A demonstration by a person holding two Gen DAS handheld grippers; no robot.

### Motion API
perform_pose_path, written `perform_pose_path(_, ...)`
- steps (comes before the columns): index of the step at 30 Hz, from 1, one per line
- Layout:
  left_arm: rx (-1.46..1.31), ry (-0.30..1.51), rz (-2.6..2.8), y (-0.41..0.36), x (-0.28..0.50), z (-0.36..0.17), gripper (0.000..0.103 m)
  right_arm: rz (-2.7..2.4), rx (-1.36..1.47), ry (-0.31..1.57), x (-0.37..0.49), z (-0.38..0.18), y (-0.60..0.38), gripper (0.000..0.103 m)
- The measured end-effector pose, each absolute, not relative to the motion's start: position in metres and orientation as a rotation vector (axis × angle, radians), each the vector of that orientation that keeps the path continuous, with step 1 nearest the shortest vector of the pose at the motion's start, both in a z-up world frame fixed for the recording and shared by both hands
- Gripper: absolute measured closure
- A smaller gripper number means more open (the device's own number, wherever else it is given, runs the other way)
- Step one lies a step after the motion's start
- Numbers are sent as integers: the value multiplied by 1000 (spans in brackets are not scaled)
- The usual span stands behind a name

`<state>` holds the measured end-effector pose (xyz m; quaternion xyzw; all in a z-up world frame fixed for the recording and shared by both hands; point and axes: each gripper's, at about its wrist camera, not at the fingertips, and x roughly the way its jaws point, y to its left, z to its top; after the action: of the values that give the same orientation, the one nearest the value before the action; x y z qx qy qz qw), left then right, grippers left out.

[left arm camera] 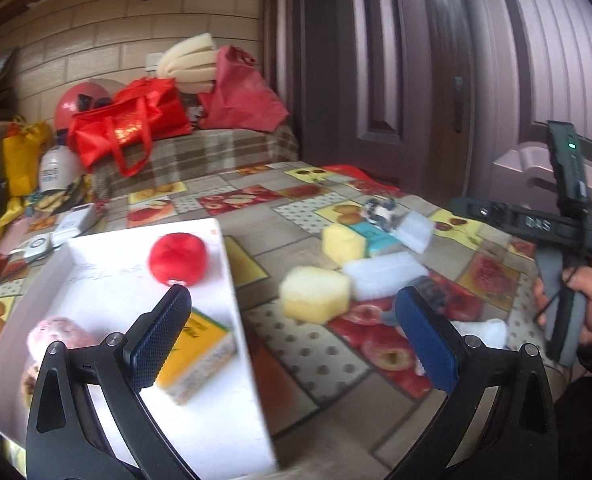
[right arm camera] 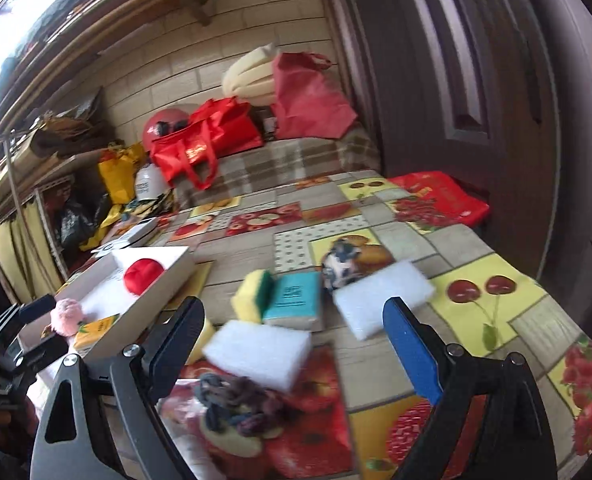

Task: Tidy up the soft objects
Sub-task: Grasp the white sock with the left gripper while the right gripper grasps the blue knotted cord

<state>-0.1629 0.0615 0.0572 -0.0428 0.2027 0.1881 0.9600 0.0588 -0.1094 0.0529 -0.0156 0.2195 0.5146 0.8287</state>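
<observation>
While above the fruit-print tablecloth, both tongs — left, right — spread wide (nothing pinched).

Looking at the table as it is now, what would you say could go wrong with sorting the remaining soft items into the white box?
1. The white foam block touches the dark knotted rope toy; the open right tongs might catch both.
2. The white box already holds a red ball, a pink plush and a yellow sponge; space may run short.
3. Both views are blurred, so aim may suffer.
</observation>
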Motion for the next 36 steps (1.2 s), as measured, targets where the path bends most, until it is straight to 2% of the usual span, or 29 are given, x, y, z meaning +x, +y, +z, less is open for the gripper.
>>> perform_pose_path(8,87,655,91,-5,-98,40,0,1031,64,668,110,35,-124,11)
perform_pose_path(18,-6,837,15,-11,-50,18,2,1057,-17,648,99,36,-117,11)
perform_pose_path(20,-3,855,32,-11,-48,15,21,1055,-16,657,101,35,-117,11)
perform_pose_path(21,-14,865,40,-9,-48,13,56,1054,-13,661,102,35,-117,11)
perform_pose_path(22,-32,859,41,-6,-49,14,75,1054,-10,664,103,35,-117,11)
perform_pose_path(26,-67,848,38,5,-65,15,76,1097,-18,665,99,36,-116,11)
perform_pose_path(29,-90,812,77,16,-87,20,76,1217,-85,752,84,26,-102,12)
perform_pose_path(31,-129,787,111,27,-102,23,76,1289,-149,821,68,15,-92,20)
perform_pose_path(33,-183,749,140,40,-115,27,76,1320,-237,864,50,4,-81,21)
perform_pose_path(36,-253,717,159,53,-122,29,76,1281,-355,816,30,6,-68,21)
